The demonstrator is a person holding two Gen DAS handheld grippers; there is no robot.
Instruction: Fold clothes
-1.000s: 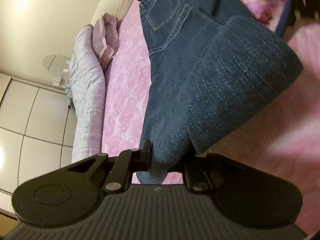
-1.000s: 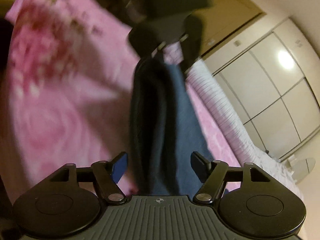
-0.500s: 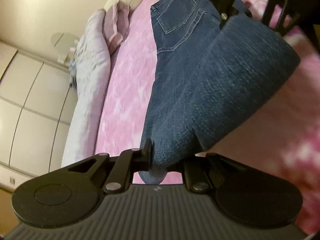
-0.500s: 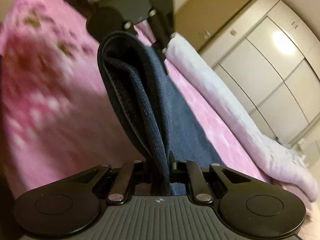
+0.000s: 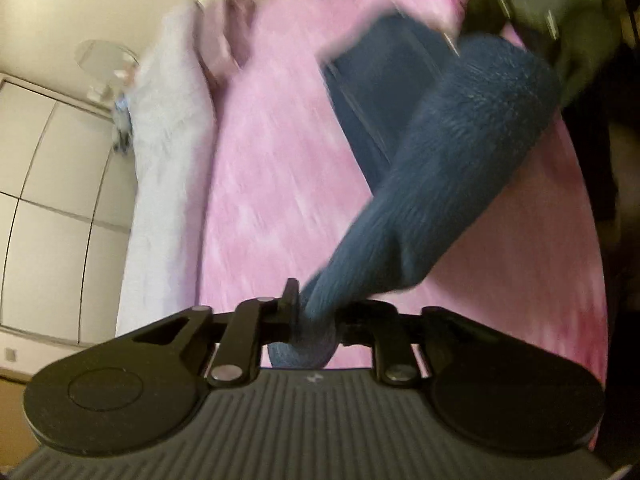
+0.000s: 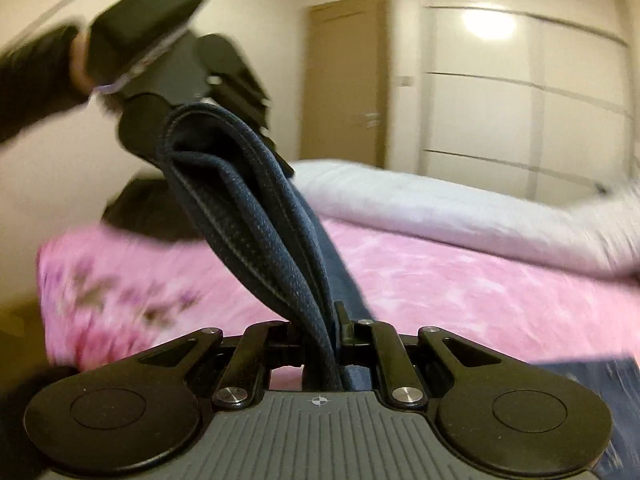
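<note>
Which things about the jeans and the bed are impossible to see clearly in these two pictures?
- Left wrist view: the jeans and pink bedspread are motion-blurred; pockets and seams are unreadable.
- Left wrist view: the right tool is a blur at the top edge.
- Right wrist view: the left tool's grip point is covered by denim.
- Both views: the jeans' full layout is cut off.

dark blue jeans (image 5: 448, 168), pink mottled bedspread (image 5: 280, 184), pale lilac quilt (image 6: 420, 200), black tools
</note>
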